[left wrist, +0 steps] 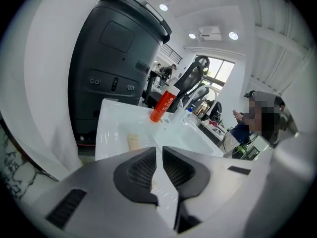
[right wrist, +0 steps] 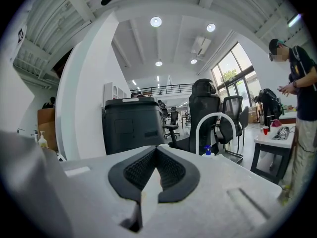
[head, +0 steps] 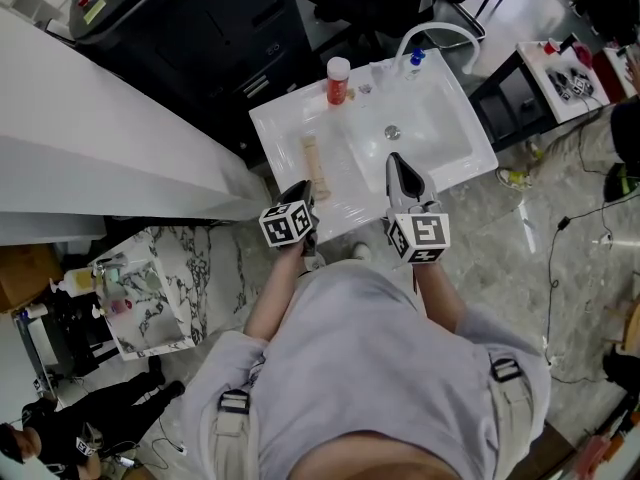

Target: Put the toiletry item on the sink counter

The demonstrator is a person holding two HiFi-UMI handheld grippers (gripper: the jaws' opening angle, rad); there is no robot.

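Observation:
A white sink (head: 440, 158) (left wrist: 111, 128) stands just ahead of me, its counter part on the left. A beige tube (head: 316, 165) (left wrist: 132, 142) lies flat on that counter. At the back of the counter an orange bottle (head: 338, 80) (left wrist: 163, 104) with a white cap stands upright. My left gripper (head: 299, 190) (left wrist: 159, 150) hovers at the counter's near edge, just short of the tube, shut with nothing in it. My right gripper (head: 394, 160) (right wrist: 156, 150) is over the basin's near side, shut and empty. The curved white faucet (head: 440, 33) (right wrist: 218, 120) rises at the back.
A small blue-capped bottle (head: 417, 58) (right wrist: 207, 150) stands by the faucet. A large black machine (head: 200, 18) (right wrist: 133, 123) stands behind the sink. A white wall panel (head: 80, 138) is on the left, a marble box (head: 150, 288) below it. A person (right wrist: 297, 83) stands by a table (head: 565, 73) on the right.

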